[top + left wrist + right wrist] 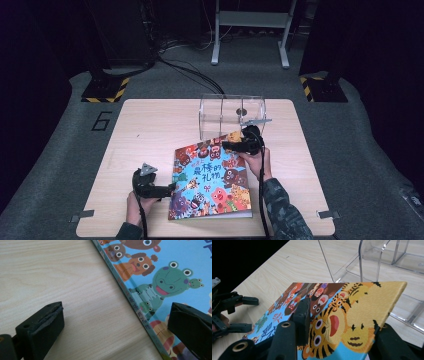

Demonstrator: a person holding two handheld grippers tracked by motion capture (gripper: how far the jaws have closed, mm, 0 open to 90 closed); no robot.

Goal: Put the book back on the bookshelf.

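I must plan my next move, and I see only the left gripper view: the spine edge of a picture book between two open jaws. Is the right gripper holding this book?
Observer: Yes. The right gripper is shut on the far corner of the picture book, the corner with the tiger.
Operator: Does that corner lie on the table?
Observer: No. It is raised off the wooden table, so the cover slopes up toward the right gripper.
Operator: What stands behind the book?
Observer: A clear plastic rack with upright dividers, just beyond the raised corner.
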